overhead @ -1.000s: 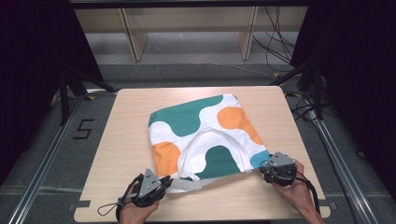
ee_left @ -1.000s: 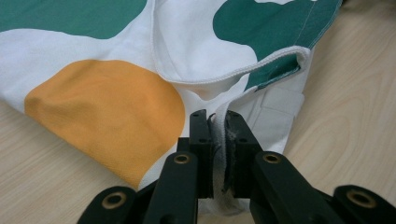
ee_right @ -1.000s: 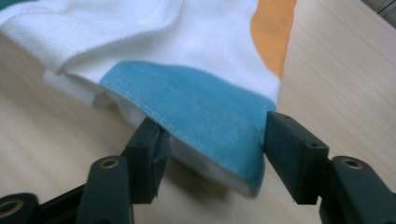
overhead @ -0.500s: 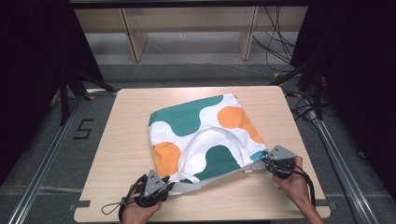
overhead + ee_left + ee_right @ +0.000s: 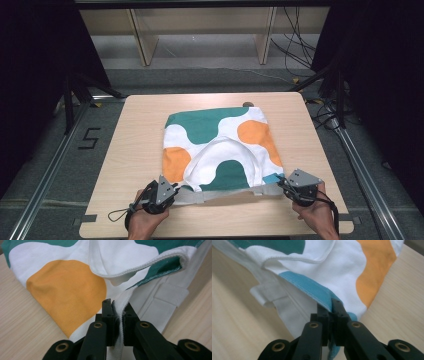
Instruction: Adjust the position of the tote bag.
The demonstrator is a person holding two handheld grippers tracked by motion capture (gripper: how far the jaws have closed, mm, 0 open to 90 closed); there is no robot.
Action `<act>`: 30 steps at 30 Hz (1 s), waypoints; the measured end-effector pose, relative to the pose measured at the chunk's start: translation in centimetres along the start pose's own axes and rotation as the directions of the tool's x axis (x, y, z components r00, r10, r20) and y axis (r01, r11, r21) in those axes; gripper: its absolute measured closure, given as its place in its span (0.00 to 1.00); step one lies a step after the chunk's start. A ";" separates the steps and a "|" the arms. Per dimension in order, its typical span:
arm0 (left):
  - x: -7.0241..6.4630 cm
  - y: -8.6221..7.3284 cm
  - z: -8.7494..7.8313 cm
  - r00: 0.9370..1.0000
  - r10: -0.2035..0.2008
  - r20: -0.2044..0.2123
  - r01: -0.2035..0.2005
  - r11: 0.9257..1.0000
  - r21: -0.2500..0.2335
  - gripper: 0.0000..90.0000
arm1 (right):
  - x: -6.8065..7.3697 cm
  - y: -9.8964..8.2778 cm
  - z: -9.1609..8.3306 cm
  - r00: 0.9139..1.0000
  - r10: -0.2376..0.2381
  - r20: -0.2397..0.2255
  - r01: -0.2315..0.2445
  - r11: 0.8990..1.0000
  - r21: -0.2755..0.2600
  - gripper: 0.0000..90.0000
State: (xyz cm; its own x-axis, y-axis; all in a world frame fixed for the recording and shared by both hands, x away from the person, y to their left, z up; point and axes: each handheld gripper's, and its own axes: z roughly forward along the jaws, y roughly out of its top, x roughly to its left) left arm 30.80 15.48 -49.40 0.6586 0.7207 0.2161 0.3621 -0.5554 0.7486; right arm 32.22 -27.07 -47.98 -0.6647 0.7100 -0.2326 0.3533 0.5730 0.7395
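Bag (image 5: pixel 220 145): soft cotton tote, flat on the pale woodgrain table (image 5: pixel 130 145); wavy green, orange, white blobs.
Left tongs (image 5: pixel 117 315): just closed, clamped on its ribbed white hem.
Right tongs (image 5: pixel 332 312): just closed, pinching its blue-edged corner.

**Patterned bag flat on the table**

The cloth bag (image 5: pixel 220 145) lies flat on the middle of the wooden table — white, with big wavy green and orange patches and a small light-blue strip at its near right corner. Its open mouth faces the person's side; one white handle (image 5: pixel 220 152) curves back over the bag — the near edge is slightly lifted.
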 end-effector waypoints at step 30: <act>1.0 -1.9 -0.8 1.000 0.024 0.007 -0.024 0.995 0.092 0.59 | 1.4 -1.4 -1.4 0.999 0.038 -0.035 -0.040 0.998 -0.048 0.94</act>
State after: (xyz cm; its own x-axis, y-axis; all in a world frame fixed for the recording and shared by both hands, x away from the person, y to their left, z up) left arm 30.26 17.59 -50.07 0.6714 0.7047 0.2295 0.4053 -0.6083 0.6824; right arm 29.84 -27.43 -48.41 -0.6732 0.7167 -0.1820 0.3475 0.5239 0.7777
